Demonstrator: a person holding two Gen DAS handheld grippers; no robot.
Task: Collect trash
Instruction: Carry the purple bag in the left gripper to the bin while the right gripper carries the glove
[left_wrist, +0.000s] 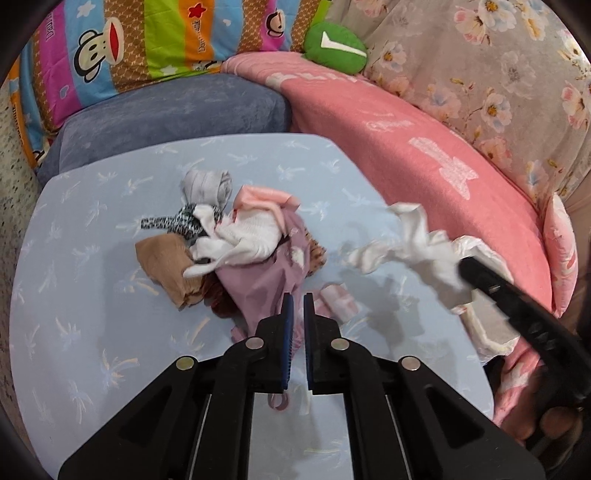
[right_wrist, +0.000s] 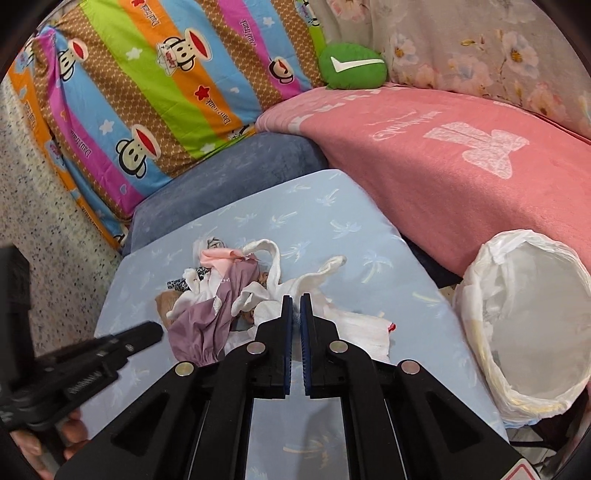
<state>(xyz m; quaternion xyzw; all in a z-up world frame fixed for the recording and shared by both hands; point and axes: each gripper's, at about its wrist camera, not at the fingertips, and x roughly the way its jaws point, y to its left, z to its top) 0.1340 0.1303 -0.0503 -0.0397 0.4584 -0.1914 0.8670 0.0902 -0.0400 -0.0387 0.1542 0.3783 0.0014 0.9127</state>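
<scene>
One white cloth (right_wrist: 295, 291) between right fingers (right_wrist: 286, 314)

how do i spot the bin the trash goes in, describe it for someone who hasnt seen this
Find the light blue palm-print table in front of the pink blanket. Past the table's right edge stands a round bin. Unlike the rag pile, it is an open container lined with a white plastic bag.

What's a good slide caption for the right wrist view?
Right gripper shut on a white cloth from the pile, lined bin open at right.
</scene>
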